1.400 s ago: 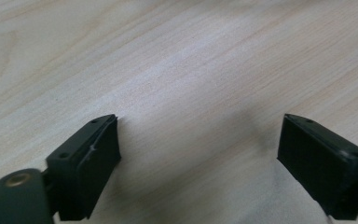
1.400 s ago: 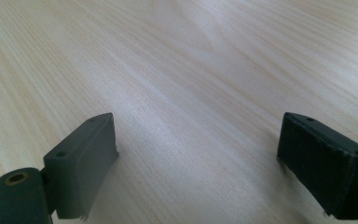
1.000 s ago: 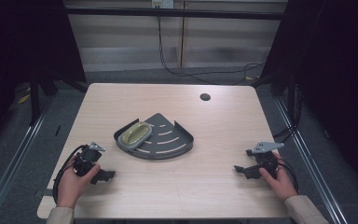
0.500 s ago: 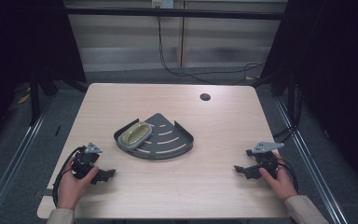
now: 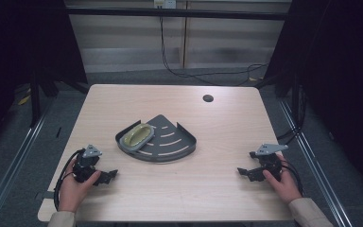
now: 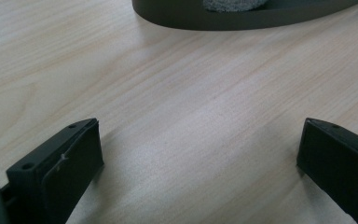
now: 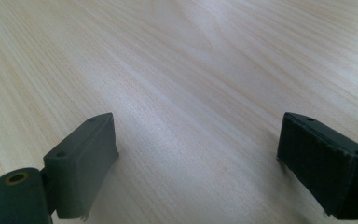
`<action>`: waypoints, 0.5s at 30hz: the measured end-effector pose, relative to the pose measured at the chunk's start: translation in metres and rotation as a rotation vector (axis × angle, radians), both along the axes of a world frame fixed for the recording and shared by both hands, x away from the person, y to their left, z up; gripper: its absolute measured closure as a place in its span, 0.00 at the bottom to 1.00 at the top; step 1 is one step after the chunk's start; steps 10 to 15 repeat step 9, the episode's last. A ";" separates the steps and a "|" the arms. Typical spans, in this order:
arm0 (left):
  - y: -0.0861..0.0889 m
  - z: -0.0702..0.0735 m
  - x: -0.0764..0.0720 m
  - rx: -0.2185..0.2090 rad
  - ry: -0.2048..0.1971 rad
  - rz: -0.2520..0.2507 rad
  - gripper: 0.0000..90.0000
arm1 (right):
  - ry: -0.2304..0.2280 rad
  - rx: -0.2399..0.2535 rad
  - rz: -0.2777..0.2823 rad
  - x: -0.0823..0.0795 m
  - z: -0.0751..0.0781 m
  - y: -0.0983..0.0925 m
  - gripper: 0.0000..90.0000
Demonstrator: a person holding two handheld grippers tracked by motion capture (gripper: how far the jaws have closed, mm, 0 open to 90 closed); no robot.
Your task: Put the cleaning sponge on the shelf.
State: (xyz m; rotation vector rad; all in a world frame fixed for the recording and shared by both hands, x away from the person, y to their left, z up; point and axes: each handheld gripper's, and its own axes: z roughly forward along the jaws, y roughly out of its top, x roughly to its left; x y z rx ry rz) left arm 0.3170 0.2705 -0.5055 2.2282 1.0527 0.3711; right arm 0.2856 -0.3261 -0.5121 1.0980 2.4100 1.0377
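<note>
A dark grey quarter-round tray (image 5: 170, 146) with slots lies in the middle of the wooden table. In its left corner sits a yellow-green oval sponge (image 5: 137, 135) in a grey rim. My left gripper (image 5: 106, 177) rests on the table at the front left, open, with its jaws pointing right toward the tray. In the left gripper view the left gripper (image 6: 200, 140) has bare wood between its jaws, and the tray wall (image 6: 242, 16) lies ahead. My right gripper (image 5: 245, 173) rests at the front right, open and pointing left. The right gripper (image 7: 198, 135) holds nothing.
A round cable hole (image 5: 208, 98) lies near the table's far edge. Black cables trail from both grippers. Metal rails run along the floor on both sides of the table, and dark curtains hang behind them.
The left hand and its gripper have shifted slightly to the left. The right gripper and the tray have not moved.
</note>
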 end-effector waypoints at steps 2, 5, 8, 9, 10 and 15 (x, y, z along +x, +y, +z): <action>0.000 0.000 0.000 -0.001 -0.003 0.001 0.00 | 0.000 0.001 -0.001 0.000 0.000 0.000 0.12; 0.000 -0.001 0.000 -0.005 -0.003 0.001 0.00 | 0.000 0.000 0.000 0.000 0.000 0.000 0.12; 0.000 -0.001 0.001 -0.003 -0.007 0.001 0.00 | 0.000 0.001 0.000 0.000 0.000 0.000 0.12; -0.001 -0.001 0.001 -0.005 -0.005 0.004 0.00 | 0.000 0.000 0.000 0.000 0.000 0.000 0.12; -0.001 -0.001 0.001 -0.005 -0.005 0.004 0.00 | 0.000 0.000 0.000 0.000 0.000 0.000 0.12; -0.001 -0.001 0.001 -0.005 -0.005 0.004 0.00 | 0.000 0.000 0.000 0.000 0.000 0.000 0.12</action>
